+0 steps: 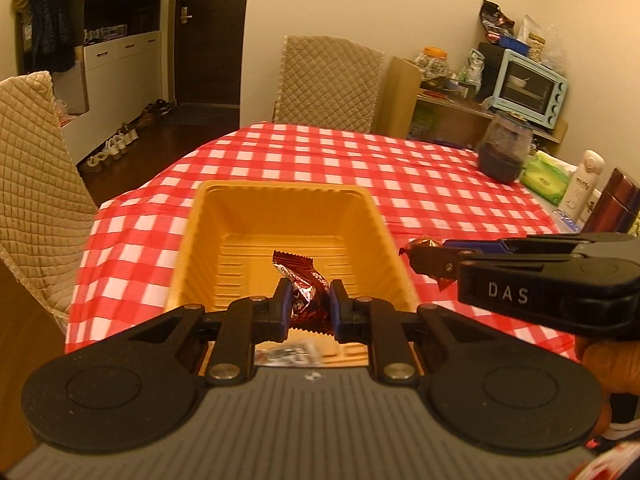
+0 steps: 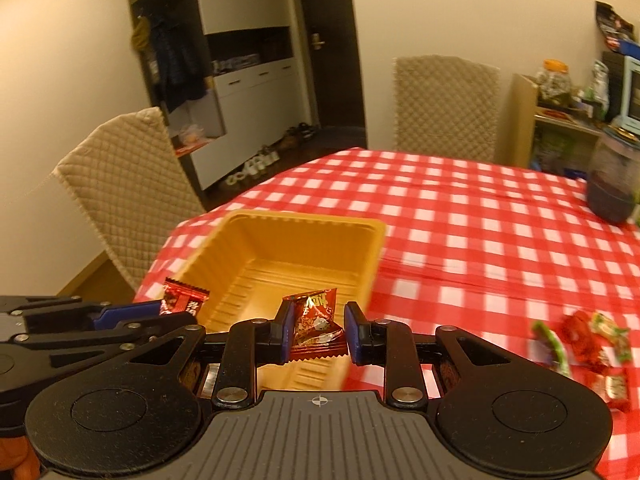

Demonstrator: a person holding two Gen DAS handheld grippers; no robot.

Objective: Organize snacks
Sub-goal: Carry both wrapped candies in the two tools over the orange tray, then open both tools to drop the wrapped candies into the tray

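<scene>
A yellow plastic tray [image 1: 208, 216] stands on the red checked tablecloth; it also shows in the right wrist view [image 2: 240, 232]. My left gripper [image 1: 310, 306] is shut on a dark red snack packet [image 1: 304, 284] and holds it over the tray's near end. In the right wrist view that packet [image 2: 182, 300] shows at the left gripper's tip. My right gripper [image 2: 316, 330] holds a red candy packet [image 2: 314, 324] against its left finger, with a gap to the right finger, above the tray's near right corner. In the left wrist view it [image 1: 426, 258] is beside the tray's right rim.
Several loose wrapped candies [image 2: 580, 344] lie on the cloth to the right. A dark jar [image 1: 504, 152], a green wipes pack [image 1: 546, 174], a white bottle [image 1: 582, 188] and a dark flask [image 1: 614, 204] stand at the far right. Quilted chairs [image 1: 328, 84] surround the table.
</scene>
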